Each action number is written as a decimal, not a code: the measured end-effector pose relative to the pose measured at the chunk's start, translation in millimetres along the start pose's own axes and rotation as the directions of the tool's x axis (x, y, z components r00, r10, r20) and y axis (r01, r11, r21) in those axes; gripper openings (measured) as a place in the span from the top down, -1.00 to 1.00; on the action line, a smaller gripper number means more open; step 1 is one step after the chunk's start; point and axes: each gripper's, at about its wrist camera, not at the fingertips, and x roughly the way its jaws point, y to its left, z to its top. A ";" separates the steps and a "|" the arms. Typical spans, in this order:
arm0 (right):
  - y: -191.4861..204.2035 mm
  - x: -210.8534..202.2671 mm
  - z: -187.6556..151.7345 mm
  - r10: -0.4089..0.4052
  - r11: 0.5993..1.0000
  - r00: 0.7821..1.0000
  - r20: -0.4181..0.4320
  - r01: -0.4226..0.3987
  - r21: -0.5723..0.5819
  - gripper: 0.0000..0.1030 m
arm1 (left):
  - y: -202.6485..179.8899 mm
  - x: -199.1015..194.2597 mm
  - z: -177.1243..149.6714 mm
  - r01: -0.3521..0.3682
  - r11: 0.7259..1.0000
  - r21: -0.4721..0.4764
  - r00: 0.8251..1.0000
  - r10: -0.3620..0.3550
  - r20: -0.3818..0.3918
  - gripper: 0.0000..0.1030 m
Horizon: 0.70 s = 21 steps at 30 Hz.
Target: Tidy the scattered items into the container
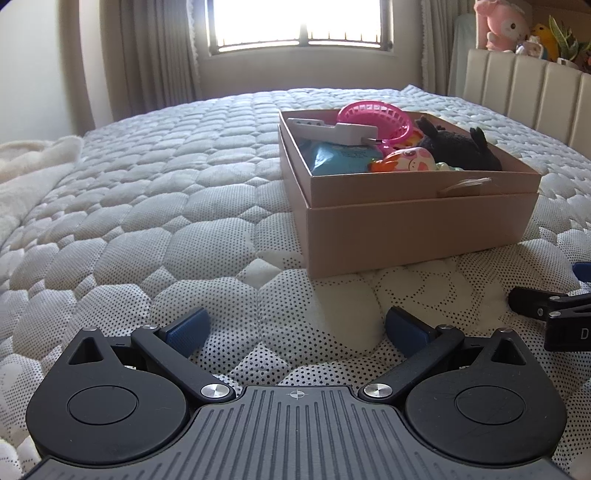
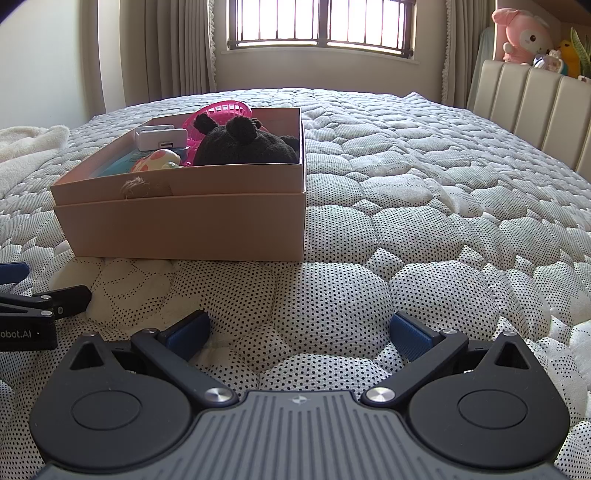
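Note:
A tan cardboard box [image 1: 417, 229] [image 2: 184, 225] sits on the quilted bed. Inside it lie a black plush toy [image 1: 461, 146] [image 2: 243, 144], a pink plastic basket [image 1: 373, 120] [image 2: 221, 110], a white block [image 1: 332, 131] [image 2: 159, 138], a spotted pink-and-orange toy [image 1: 406, 160] [image 2: 157, 160] and a blue packet [image 1: 340, 158]. My left gripper [image 1: 295, 330] rests low on the quilt, short of the box, open and empty. My right gripper [image 2: 299, 332] is open and empty too, in front of the box's right corner. Each gripper shows at the other view's edge.
The quilted mattress [image 2: 406, 206] stretches all around the box. A fluffy white blanket [image 1: 26, 177] lies at the left edge. A padded headboard [image 2: 532, 107] with plush toys [image 2: 524, 37] on top stands at the right. Curtains and a bright window [image 1: 295, 22] are behind.

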 end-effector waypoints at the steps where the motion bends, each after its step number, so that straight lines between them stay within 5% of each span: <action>1: 0.2 -0.1 0.1 0.000 1.000 1.000 0.000 0.000 0.000 -1.00 | -0.1 -0.6 1.6 0.005 1.000 -0.008 1.000 -0.005 -0.017 -1.00; 4: 0.0 0.0 0.0 0.000 1.000 1.000 0.000 0.000 0.000 -1.00 | 1.6 -0.6 7.2 0.029 0.998 -0.062 0.996 -0.034 -0.081 -1.00; 7: 0.0 0.0 0.0 0.000 1.000 1.000 0.000 0.000 0.000 -1.00 | -7.3 0.3 9.6 -0.023 0.999 -0.048 0.993 0.017 -0.119 -1.00; 21: 0.1 0.0 0.0 0.000 1.000 1.000 0.000 0.000 0.000 -1.00 | -5.3 -6.3 -3.3 -0.009 0.998 -0.062 0.999 0.007 -0.041 -1.00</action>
